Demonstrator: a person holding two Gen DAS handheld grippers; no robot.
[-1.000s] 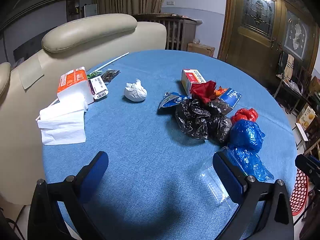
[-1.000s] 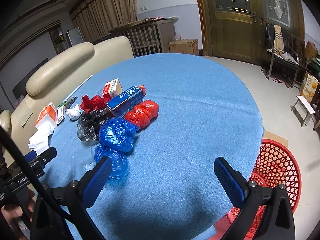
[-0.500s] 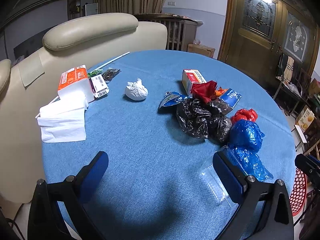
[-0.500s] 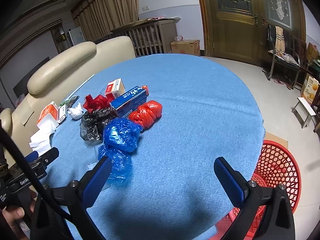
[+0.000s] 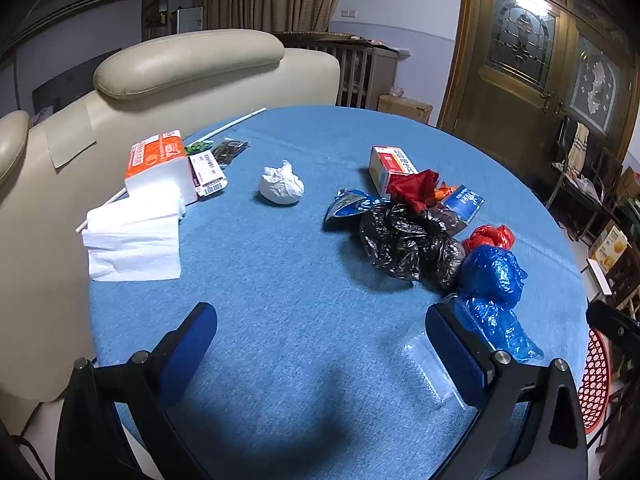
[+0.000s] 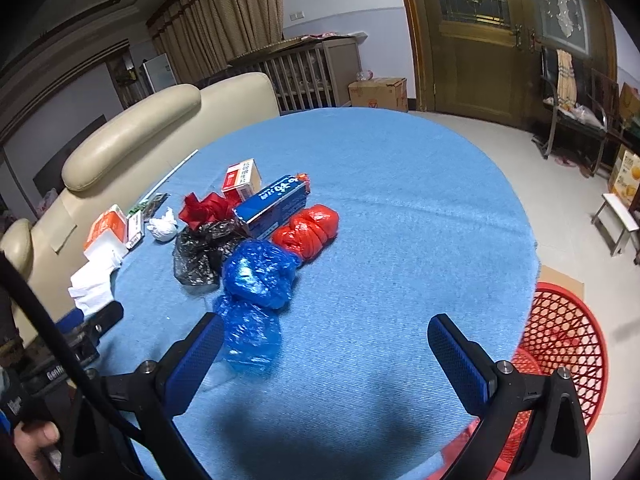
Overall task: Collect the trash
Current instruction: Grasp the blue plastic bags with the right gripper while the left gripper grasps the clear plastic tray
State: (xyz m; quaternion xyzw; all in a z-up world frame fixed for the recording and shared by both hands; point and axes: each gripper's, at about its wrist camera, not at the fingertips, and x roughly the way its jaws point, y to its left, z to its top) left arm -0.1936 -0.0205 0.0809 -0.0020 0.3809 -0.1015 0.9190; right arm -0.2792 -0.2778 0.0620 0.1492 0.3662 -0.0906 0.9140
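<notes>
A: How are the two tools standing?

B: The left tool is hovering over the near part of the tabletop with its jaws spread wide and nothing between them. The right tool is doing the same, jaws wide and gripping nothing, above the near right part of the tabletop.

A: And where is the trash lying?

B: It is sitting in a pile around the middle of the tabletop. In the right view, the blue bag is lying nearest, just past the right tool's left finger. A black bag is touching it on the left, and a red bag is lying just to its right. Behind those, a blue box, a red wrapper and a small carton are crowding together.

A: Anything apart from the pile?

B: A white wad is sitting alone, left of the pile. Further left, a tissue pack and loose tissues are lying at the tabletop's edge.

A: And the bin?

B: A red basket is standing on the floor, right of the tabletop, beside the right tool.
</notes>
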